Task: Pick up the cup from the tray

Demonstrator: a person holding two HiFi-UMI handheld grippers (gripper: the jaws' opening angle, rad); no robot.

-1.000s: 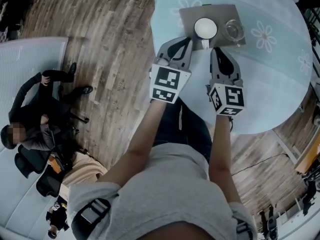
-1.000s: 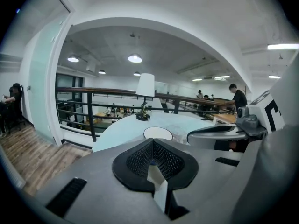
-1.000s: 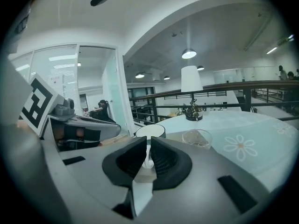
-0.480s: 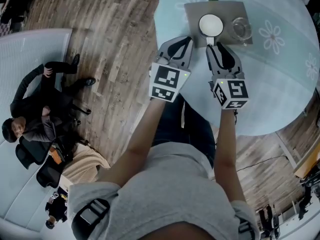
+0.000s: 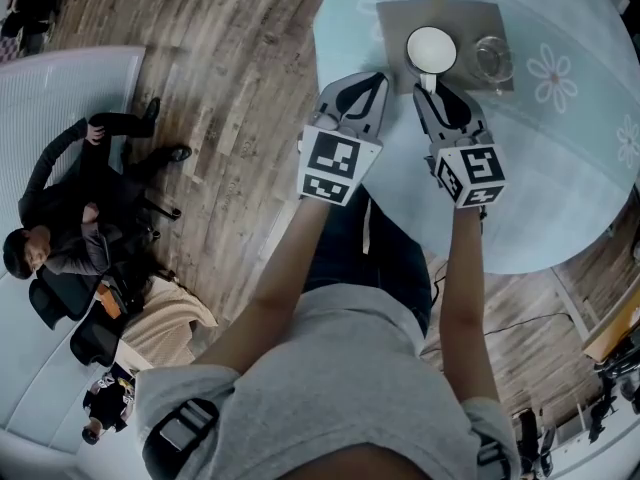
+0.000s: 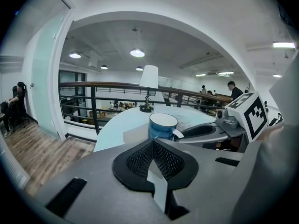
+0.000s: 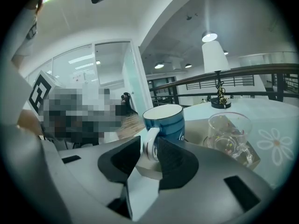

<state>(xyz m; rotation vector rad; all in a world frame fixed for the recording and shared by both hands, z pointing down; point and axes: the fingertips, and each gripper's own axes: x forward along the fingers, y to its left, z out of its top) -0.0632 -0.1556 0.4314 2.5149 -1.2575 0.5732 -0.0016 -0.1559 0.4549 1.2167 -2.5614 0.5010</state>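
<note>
Presently, head view: the cup [image 5: 431, 50] stands on the tray [image 5: 392, 20].

Left gripper view: left gripper [image 6: 153, 143] is closed and empty, idle beside the cup.

Right gripper view: right gripper [image 7: 149, 141] jaws have just been opening, then eased slightly inward. They straddle the handle [image 7: 150, 149], pads not yet pressing.

Step judged: pre-grasp. Next: close firmly on the handle and lift level.

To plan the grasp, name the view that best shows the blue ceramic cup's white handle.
The right gripper view: the white handle is close and centred, its curve clear. The head view shows only a short stub from above; the left gripper view, a small tab at the blue cup's right.
</note>
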